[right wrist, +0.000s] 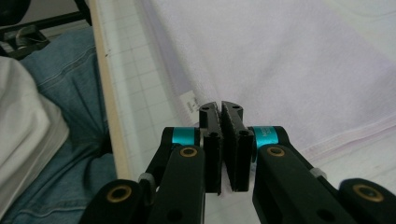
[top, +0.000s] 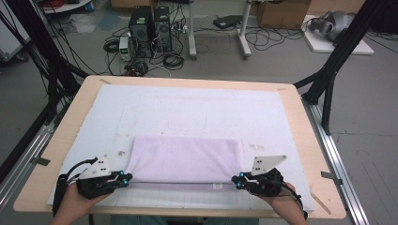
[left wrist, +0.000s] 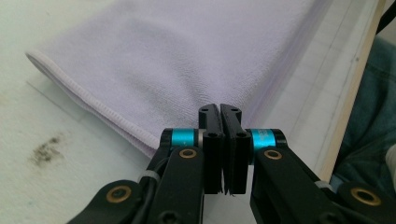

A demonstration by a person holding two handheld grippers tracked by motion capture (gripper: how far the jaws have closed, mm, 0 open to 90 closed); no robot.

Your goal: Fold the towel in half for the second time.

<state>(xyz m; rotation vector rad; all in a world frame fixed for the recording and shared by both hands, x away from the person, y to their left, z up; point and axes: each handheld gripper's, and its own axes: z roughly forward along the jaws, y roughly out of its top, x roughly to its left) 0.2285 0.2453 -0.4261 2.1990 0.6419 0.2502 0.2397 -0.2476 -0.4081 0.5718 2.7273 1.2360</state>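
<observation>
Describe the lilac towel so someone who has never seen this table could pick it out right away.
Start at the wooden table covered by a white mat. On the mat's near half, close to the person, lies the lilac towel, folded into a wide band, with the left gripper and right gripper at its two near corners. It is the one soft, coloured thing on the white mat, with a small white tag on its near edge.

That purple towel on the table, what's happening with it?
A person is working on a folded lilac towel that lies on a white mat on the table. Each hand has a hand-held gripper: the left hand-held gripper is at the towel's near left corner and the right hand-held gripper at its near right corner. Both have their jaws shut, apparently pinching the towel's near edge, though the pinch itself is hard to make out. It looks like another fold is about to start.
</observation>
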